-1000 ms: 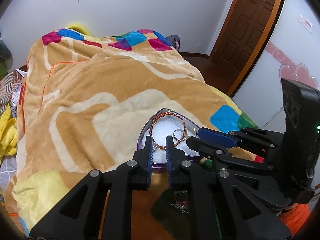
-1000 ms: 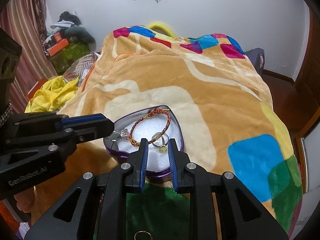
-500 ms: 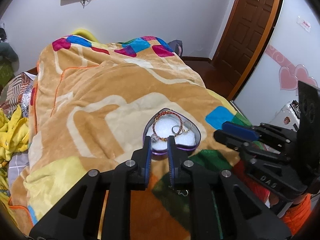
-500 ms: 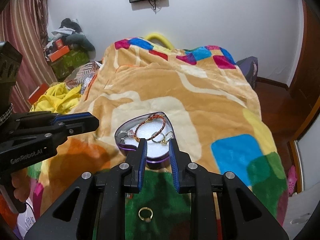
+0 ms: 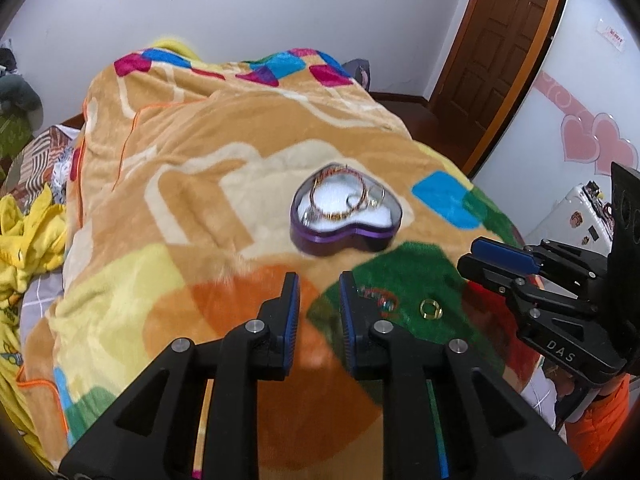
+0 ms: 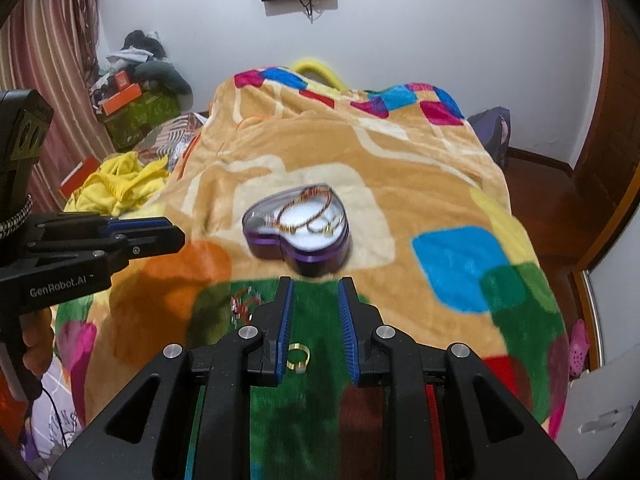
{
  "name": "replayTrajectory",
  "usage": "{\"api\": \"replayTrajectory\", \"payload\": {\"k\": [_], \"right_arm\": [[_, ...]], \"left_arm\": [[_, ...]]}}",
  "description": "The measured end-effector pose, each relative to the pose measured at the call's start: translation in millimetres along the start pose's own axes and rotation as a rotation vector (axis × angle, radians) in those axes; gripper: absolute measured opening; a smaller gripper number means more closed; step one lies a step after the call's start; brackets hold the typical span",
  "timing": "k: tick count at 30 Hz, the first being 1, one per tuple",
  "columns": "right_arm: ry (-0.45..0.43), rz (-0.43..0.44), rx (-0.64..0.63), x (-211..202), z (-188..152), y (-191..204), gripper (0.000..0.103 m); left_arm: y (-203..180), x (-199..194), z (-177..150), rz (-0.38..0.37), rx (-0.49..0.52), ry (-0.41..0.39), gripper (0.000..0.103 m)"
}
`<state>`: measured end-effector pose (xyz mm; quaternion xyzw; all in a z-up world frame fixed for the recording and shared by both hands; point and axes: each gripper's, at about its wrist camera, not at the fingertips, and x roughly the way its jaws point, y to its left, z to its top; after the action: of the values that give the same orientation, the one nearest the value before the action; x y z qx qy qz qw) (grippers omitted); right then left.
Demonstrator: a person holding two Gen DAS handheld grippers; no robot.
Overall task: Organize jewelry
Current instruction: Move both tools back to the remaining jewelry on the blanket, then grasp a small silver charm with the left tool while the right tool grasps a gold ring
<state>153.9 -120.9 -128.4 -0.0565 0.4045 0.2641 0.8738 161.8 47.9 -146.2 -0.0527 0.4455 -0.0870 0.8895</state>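
A purple heart-shaped jewelry box (image 5: 346, 216) (image 6: 298, 232) sits open on the blanket, holding a red-gold bracelet (image 5: 336, 196) and rings on white lining. A gold ring (image 5: 430, 309) (image 6: 298, 358) and a small red beaded piece (image 5: 378, 298) (image 6: 244, 302) lie on the green patch in front of the box. My left gripper (image 5: 319, 308) is open and empty, short of the box. My right gripper (image 6: 316, 320) is open and empty, with the gold ring lying between its fingers below. Each gripper shows in the other's view, the right (image 5: 504, 264), the left (image 6: 152, 236).
The jewelry lies on a patchwork orange blanket (image 5: 180, 184) over a bed. Yellow clothing (image 6: 120, 184) is heaped at the left side. A wooden door (image 5: 492, 52) stands at the back right, and boxes and clutter (image 6: 136, 96) at the back left.
Both grippers have pulled back from the box and opened slightly. The gold ring and the beaded piece on the green patch have come into view.
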Motion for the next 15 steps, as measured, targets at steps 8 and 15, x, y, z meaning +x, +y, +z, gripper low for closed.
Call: {"api": "replayTrajectory", "payload": {"k": [8, 15], "right_arm": [[0.07, 0.013, 0.004, 12.5, -25.6, 3.5, 0.02], [0.126, 0.026, -0.018, 24.7, -38.3, 8.5, 0.02]], "left_arm": [[-2.2, 9.1, -21.8, -0.008, 0.008, 0.052, 0.019], [-7.8, 20.2, -31.6, -0.025, 0.024, 0.078, 0.019]]}}
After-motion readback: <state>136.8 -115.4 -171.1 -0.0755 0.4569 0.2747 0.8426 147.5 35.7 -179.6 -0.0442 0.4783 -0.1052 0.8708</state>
